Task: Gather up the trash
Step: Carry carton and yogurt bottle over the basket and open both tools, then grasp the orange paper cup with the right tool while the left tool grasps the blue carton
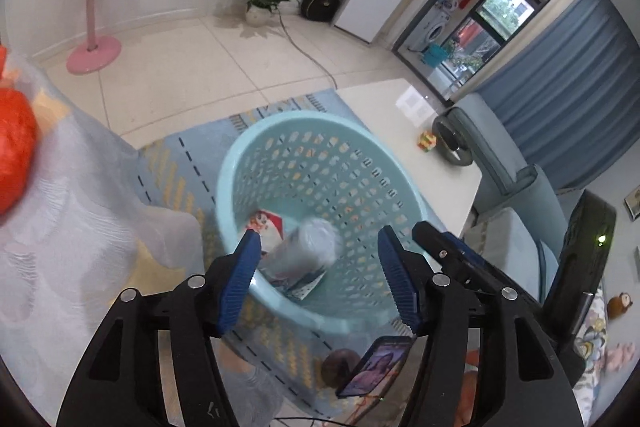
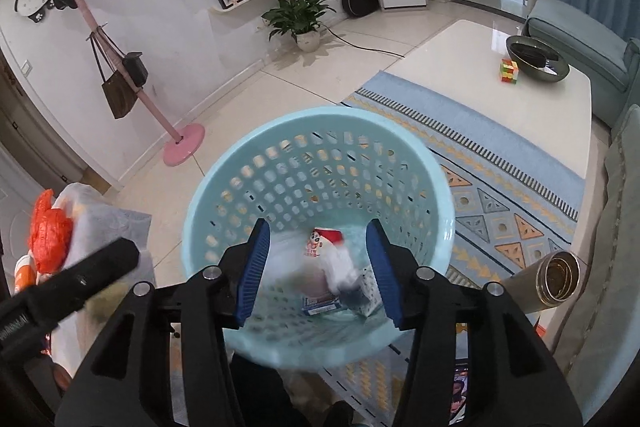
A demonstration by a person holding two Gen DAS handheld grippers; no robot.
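Over the pale blue laundry basket (image 1: 320, 163) at frame centre, both tools, left (image 1: 316, 279) and right (image 2: 318, 267), hang spread and empty; blurred wrappers (image 2: 332, 267) lie inside.

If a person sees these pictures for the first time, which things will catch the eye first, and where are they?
The light blue perforated basket stands in the middle, on the patterned rug, with blurred trash at its bottom. Both the left gripper and the right gripper hang open above it, blue fingers apart. At the far left, a bright orange bag lies on a pale cloth.
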